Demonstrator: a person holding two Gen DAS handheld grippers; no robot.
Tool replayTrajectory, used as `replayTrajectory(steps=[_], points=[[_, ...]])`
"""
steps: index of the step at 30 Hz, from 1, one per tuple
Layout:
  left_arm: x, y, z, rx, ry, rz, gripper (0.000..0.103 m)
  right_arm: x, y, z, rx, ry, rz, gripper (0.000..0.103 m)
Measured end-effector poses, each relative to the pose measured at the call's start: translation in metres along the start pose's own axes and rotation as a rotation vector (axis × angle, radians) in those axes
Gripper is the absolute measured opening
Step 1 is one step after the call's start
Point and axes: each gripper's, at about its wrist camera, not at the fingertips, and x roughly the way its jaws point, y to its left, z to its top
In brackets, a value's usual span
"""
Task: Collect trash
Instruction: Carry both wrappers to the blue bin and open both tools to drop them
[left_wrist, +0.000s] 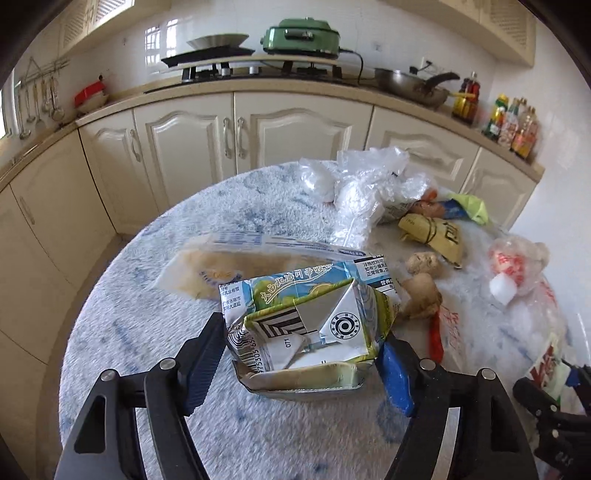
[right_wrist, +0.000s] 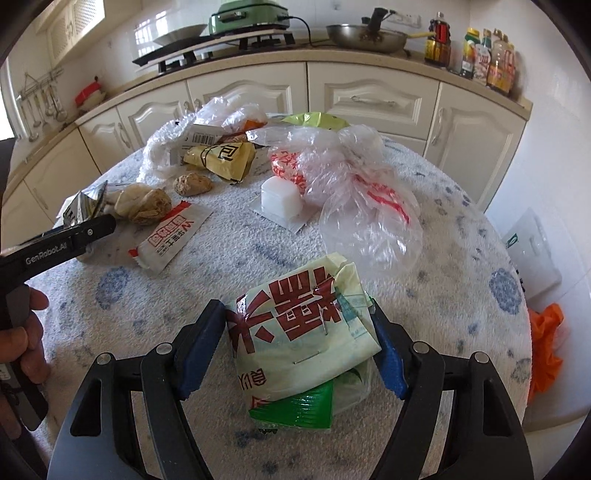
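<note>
My left gripper (left_wrist: 304, 343) is shut on a crushed milk carton (left_wrist: 310, 332), held just above the round table (left_wrist: 147, 302); the same gripper shows from the side in the right wrist view (right_wrist: 92, 229). My right gripper (right_wrist: 297, 332) is shut on a crumpled pale-green wrapper with red characters (right_wrist: 299, 332), with a green packet (right_wrist: 295, 408) under it. More trash lies on the table: a bread bag (left_wrist: 236, 266), clear plastic bags (right_wrist: 354, 184), a yellow packet (right_wrist: 221, 157), a white and red sachet (right_wrist: 170, 240) and ginger pieces (right_wrist: 144, 203).
Cream kitchen cabinets (left_wrist: 236, 136) curve behind the table, with a hob, a green cooker (left_wrist: 301, 37), a wok (left_wrist: 410, 86) and sauce bottles (left_wrist: 511, 123) on the counter. An orange bag (right_wrist: 545, 343) and a white box (right_wrist: 532, 254) lie on the floor to the right.
</note>
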Motion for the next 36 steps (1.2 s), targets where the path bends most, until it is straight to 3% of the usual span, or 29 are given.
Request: replayTrajectory(steps=[8, 19, 24, 29, 36], points=[[-0.036, 0.001, -0.032, 0.018, -0.028, -0.029, 0.071, -0.026, -0.009, -0.012, 0.035, -0.039, 0.024, 0.076], [-0.123, -0.072, -0.059, 0.134, -0.128, -0.188, 0.071, -0.091, -0.049, -0.024, 0.118, -0.158, 0.025, 0.076], [-0.149, -0.112, -0.067, 0.190, -0.145, -0.283, 0.071, -0.127, -0.097, -0.036, 0.198, -0.212, -0.002, 0.076], [-0.171, -0.168, -0.079, 0.280, -0.137, -0.401, 0.071, -0.166, -0.164, -0.066, 0.305, -0.248, -0.100, 0.076], [-0.182, -0.268, -0.119, 0.452, -0.058, -0.588, 0.071, -0.182, -0.259, -0.138, 0.499, -0.174, -0.229, 0.076]])
